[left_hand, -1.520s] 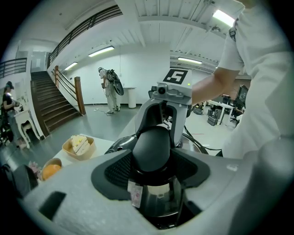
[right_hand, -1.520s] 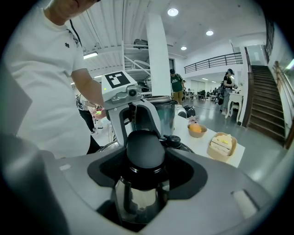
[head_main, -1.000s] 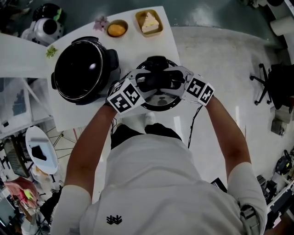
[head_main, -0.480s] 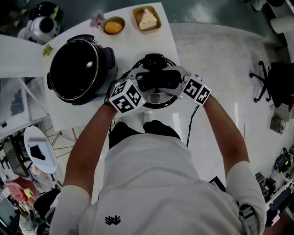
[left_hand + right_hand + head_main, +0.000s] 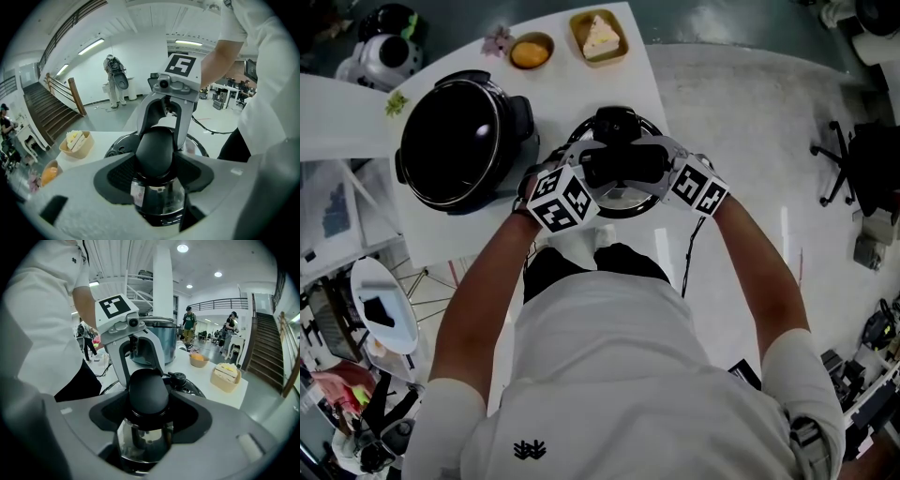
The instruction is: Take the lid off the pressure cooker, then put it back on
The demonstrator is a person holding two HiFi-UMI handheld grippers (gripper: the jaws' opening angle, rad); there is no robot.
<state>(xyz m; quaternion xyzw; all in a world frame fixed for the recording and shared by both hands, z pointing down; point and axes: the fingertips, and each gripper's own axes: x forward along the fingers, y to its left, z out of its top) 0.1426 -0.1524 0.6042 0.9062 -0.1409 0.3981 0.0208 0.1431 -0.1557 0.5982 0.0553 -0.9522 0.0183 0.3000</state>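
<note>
Lid (image 5: 623, 200) is at the counter's (image 5: 609, 89) near right edge with floor just past it. The open pressure cooker pot (image 5: 455, 141) is close on its left, so there's little side room. Left claw (image 5: 596, 169) and right claw (image 5: 652, 165) are spread wide, both clamped on the black handle (image 5: 623, 161) from opposite ends. Gripper views show pads pressed on the handle and the shiny metal under it; only head view looks into the pot.

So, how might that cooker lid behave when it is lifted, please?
The lid looks like rigid metal, probably heavy. Both the left gripper and right gripper clamp its smooth, rounded handle, so it could slip or tilt.
</note>
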